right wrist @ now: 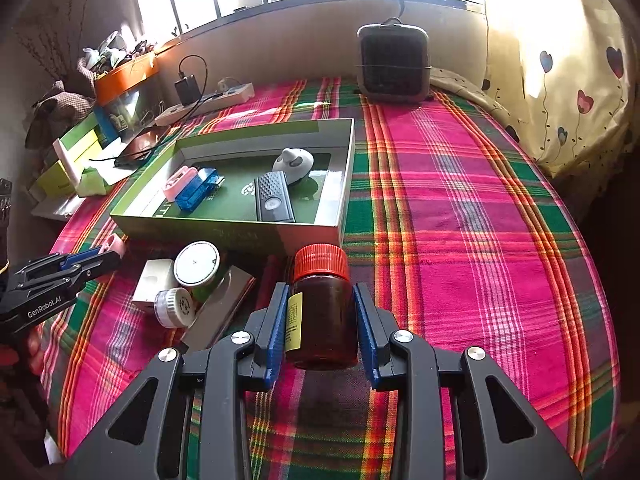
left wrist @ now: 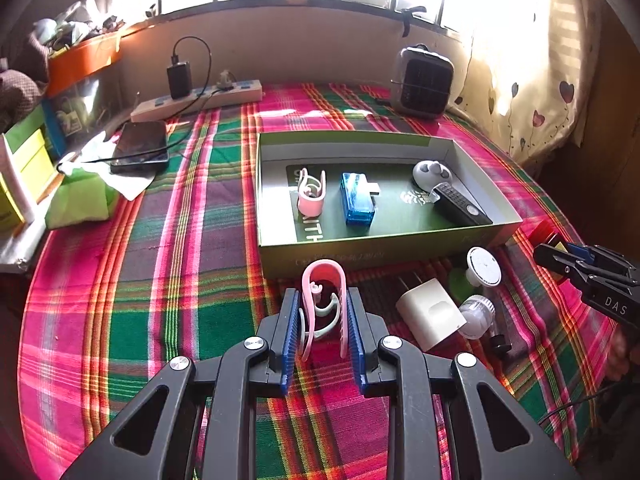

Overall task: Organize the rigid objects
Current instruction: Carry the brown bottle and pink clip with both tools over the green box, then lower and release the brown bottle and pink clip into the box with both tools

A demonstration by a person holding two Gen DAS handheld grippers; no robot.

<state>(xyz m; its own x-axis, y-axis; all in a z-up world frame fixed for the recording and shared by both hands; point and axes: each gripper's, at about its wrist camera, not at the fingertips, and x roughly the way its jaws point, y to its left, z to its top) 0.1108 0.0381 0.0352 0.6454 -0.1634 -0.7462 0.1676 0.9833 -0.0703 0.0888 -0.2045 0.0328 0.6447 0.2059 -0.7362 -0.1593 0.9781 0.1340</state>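
My left gripper (left wrist: 323,308) is shut on a pink U-shaped clip (left wrist: 324,280), held just in front of the green box (left wrist: 280,248). Inside the box lie another pink clip (left wrist: 311,196), a blue block (left wrist: 357,204), a grey mouse-like gadget (left wrist: 432,174) and a black remote (left wrist: 460,204). My right gripper (right wrist: 321,320) is shut on a brown jar (right wrist: 322,316) with a red lid, standing upright on the plaid cloth near the box's front wall (right wrist: 224,234). The left gripper (right wrist: 92,258) shows at the left edge of the right wrist view.
A white charger cube (left wrist: 430,314), a round white lid (left wrist: 484,266), a small white bulb-like piece (left wrist: 478,314) and a flat grey slab (right wrist: 224,300) lie in front of the box. A phone (left wrist: 140,146), power strip (left wrist: 200,98), heater (left wrist: 422,80) and cartons (left wrist: 24,168) line the far side.
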